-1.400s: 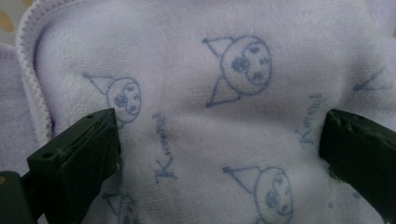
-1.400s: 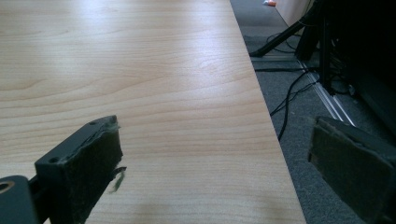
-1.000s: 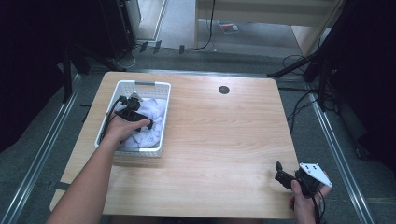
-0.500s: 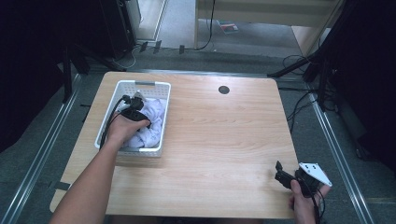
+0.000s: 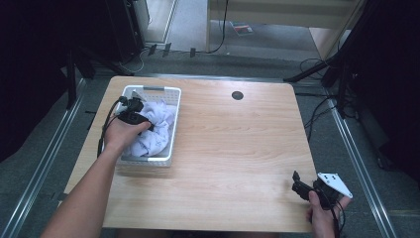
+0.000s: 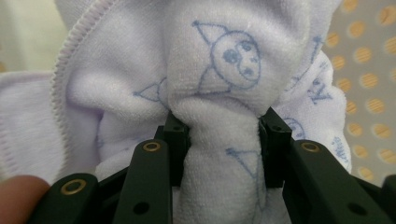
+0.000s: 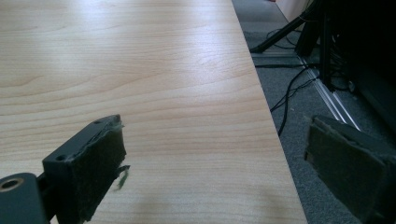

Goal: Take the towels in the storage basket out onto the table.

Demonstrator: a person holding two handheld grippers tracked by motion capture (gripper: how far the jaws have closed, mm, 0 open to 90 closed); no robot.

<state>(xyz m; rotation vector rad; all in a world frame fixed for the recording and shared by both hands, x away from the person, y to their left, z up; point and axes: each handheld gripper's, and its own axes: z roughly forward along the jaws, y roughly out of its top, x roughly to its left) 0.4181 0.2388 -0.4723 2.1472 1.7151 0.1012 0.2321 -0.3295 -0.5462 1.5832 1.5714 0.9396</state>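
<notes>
Our left gripper (image 6: 223,135), jaws just closed, pinches a fold of the pale printed cloth (image 6: 219,70) in the white basket (image 5: 168,94) at far left; our right gripper (image 7: 224,163) gapes wide over the worktop's (image 5: 237,144) near right corner.

table (image 5: 237,148): 1 | basket (image 5: 176,124): 1 | cloth (image 5: 156,131): 1 bundle, pieces uncountable | grippers: 2, left (image 5: 143,121), right (image 5: 299,184) | hands: 2
</notes>
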